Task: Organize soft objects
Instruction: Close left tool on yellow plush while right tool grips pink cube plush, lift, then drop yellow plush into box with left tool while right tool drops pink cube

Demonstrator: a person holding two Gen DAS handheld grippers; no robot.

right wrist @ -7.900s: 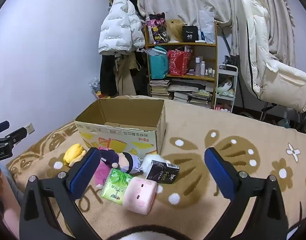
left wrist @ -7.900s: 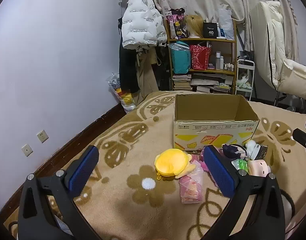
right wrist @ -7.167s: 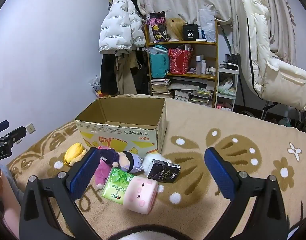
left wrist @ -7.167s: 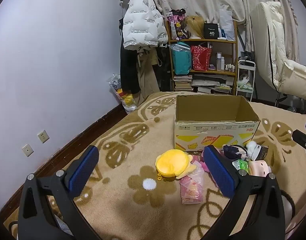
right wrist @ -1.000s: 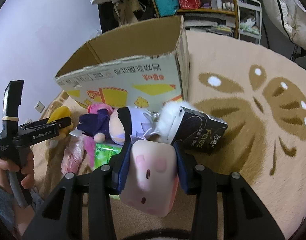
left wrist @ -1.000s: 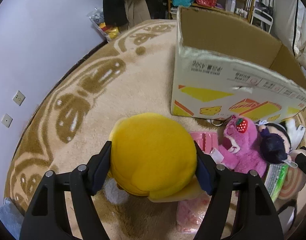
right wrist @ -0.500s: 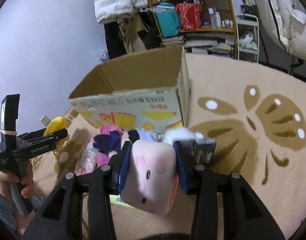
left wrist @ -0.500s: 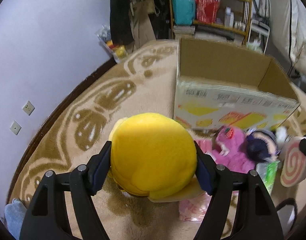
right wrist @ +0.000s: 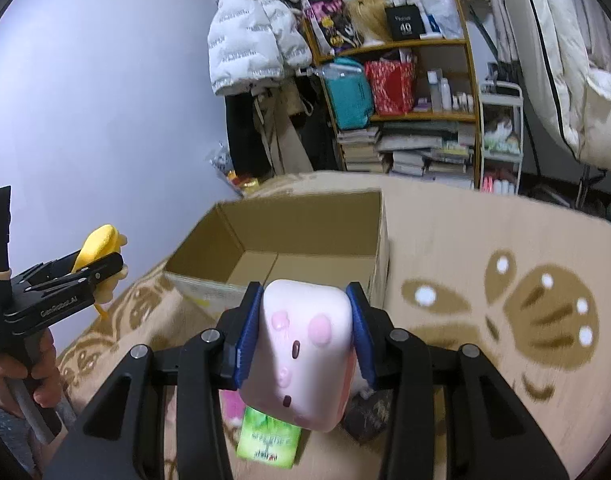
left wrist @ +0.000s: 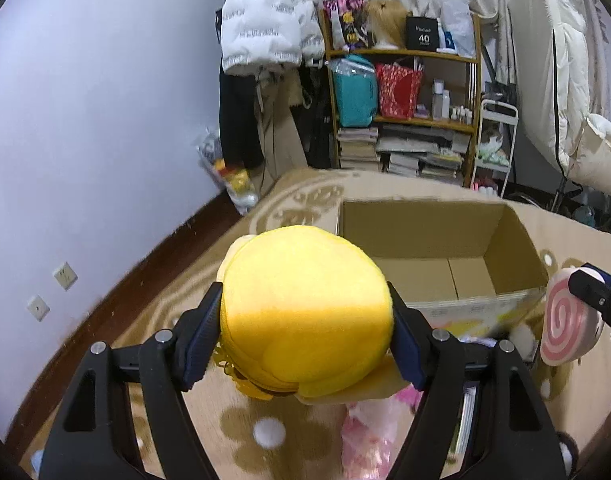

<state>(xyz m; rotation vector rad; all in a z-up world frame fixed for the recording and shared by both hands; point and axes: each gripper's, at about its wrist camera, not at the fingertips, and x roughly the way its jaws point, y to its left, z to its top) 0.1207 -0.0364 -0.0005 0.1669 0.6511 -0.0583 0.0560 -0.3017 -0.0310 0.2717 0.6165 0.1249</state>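
Since a second ago both tools have risen from the heap toward the box, each carrying its catch. The left tool [left wrist: 305, 336] is closed around a round yellow plush toy [left wrist: 305, 312], squeezed between its blue pads; the right tool [right wrist: 303, 340] is clamped on a pale pink squishy block with a small face [right wrist: 305, 356], held clear of the patterned beige blanket [right wrist: 485, 240]. The open brown cardboard box [left wrist: 445, 248] sits just ahead of both tools, and its floor looks bare: nothing seems to be stowed yet. By my reading, the task is barely begun, with two items lifted and none dropped in. Below the right tool a green tissue pack [right wrist: 269, 440] lies waiting, and beneath the left tool a pink crinkly packet [left wrist: 365, 440], so several pieces remain.
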